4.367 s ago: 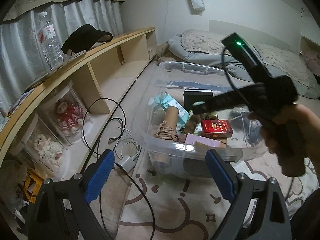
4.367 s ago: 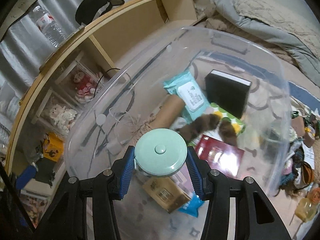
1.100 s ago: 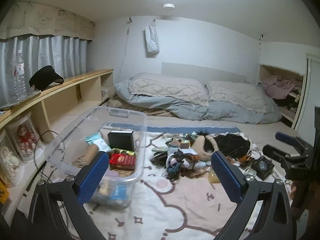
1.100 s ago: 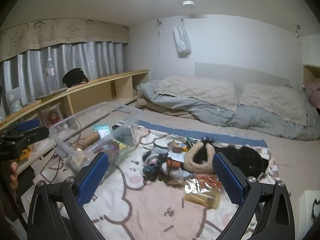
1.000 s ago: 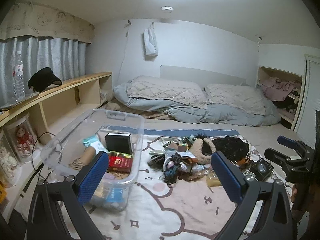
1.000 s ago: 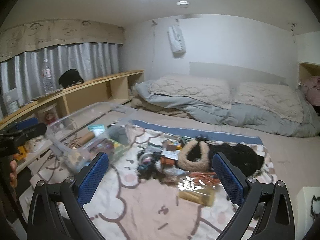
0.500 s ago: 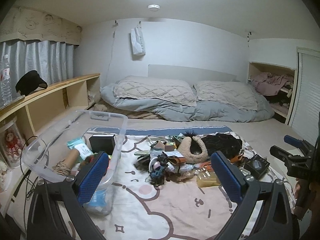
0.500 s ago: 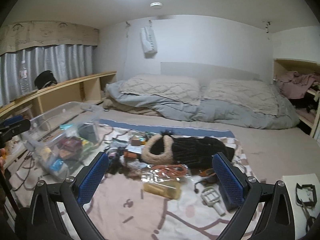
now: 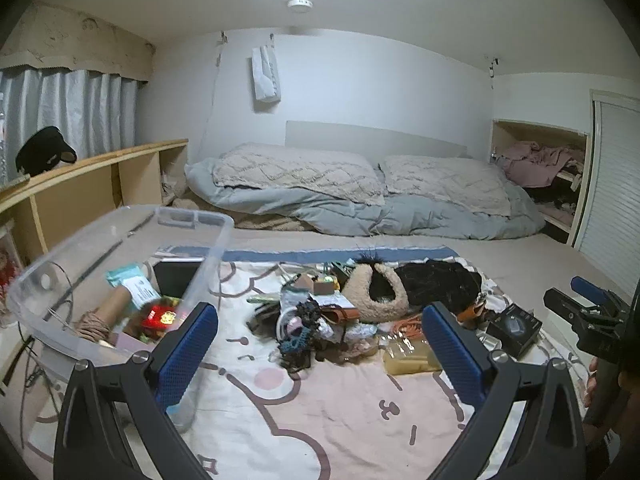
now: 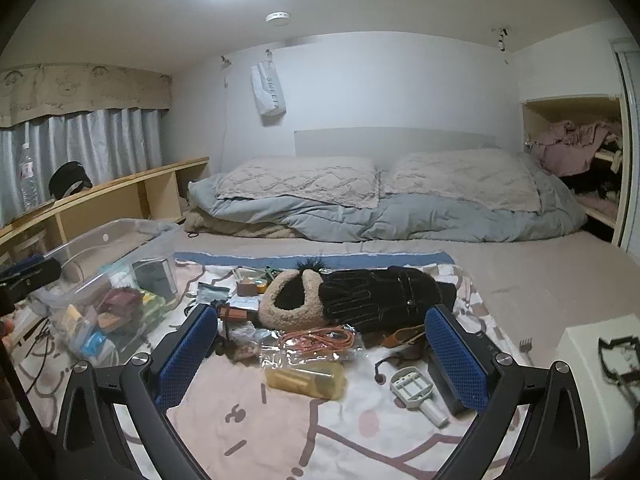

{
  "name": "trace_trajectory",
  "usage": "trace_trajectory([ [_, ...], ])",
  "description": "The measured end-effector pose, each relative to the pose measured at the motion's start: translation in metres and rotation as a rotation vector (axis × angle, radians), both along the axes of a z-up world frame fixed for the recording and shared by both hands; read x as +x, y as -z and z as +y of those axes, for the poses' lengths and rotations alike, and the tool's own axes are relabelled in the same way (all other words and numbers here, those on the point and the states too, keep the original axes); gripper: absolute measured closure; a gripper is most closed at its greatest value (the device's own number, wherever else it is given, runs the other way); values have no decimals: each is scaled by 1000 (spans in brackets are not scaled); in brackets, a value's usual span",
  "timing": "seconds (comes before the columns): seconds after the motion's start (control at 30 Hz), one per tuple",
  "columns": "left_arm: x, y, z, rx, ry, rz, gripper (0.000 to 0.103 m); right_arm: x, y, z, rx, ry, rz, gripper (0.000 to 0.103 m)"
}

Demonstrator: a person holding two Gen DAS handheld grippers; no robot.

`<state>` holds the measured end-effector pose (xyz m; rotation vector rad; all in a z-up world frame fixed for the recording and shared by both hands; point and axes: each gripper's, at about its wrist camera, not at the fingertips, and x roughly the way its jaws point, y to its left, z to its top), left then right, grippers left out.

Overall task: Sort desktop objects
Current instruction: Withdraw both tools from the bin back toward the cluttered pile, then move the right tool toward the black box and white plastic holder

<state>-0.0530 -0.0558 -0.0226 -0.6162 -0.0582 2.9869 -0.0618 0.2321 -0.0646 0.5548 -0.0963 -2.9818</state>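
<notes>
Left gripper (image 9: 320,348) raised and level, blue-padded fingers (image 9: 186,348) spread wide with nothing between them. Right gripper (image 10: 322,350) in the same pose, fingers (image 10: 456,354) far apart and empty. Seen from the left wrist camera, right gripper at the far right edge, held in a hand (image 9: 608,392) low down. Seen from the right wrist camera, left gripper at the far left edge, only partly visible.

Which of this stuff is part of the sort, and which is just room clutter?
Job: clear bin; pile on the blanket, including coiled orange cable, yellow packet, fleece-lined black garment, small black box.

Lying about: pillows, water bottle, black cap.
</notes>
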Motion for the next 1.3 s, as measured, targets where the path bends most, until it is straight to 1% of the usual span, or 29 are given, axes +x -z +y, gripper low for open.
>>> trace_trajectory([
  [0.13,-12,22,9,-5,3,-29,0,-9,21,-2,25,29,-25,0],
  [0.27,-26,42,16,1,6,-61,0,-19,41,0,10,32,-65,0],
  [0.47,-48,68,22,32,7,-96,0,-33,68,2,-1,40,-116,0],
  [0.57,-55,83,22,39,4,-122,0,-45,83,2,8,46,-186,0],
  [0.67,-61,99,21,26,-11,-159,0,-63,101,2,12,20,-303,0],
  [0.8,-66,116,14,57,-22,-218,0,-79,114,7,-16,43,-364,0],
  [0.97,-70,126,8,72,-52,-264,0,-106,123,14,-5,103,-433,0],
  [1.03,-71,127,5,83,-55,-273,0,-121,130,16,26,127,-463,0],
  [1.2,-73,130,2,77,-65,-281,0,-152,150,17,112,183,-546,0],
  [1.3,-75,131,1,77,-68,-290,0,-163,156,20,125,210,-555,0],
])
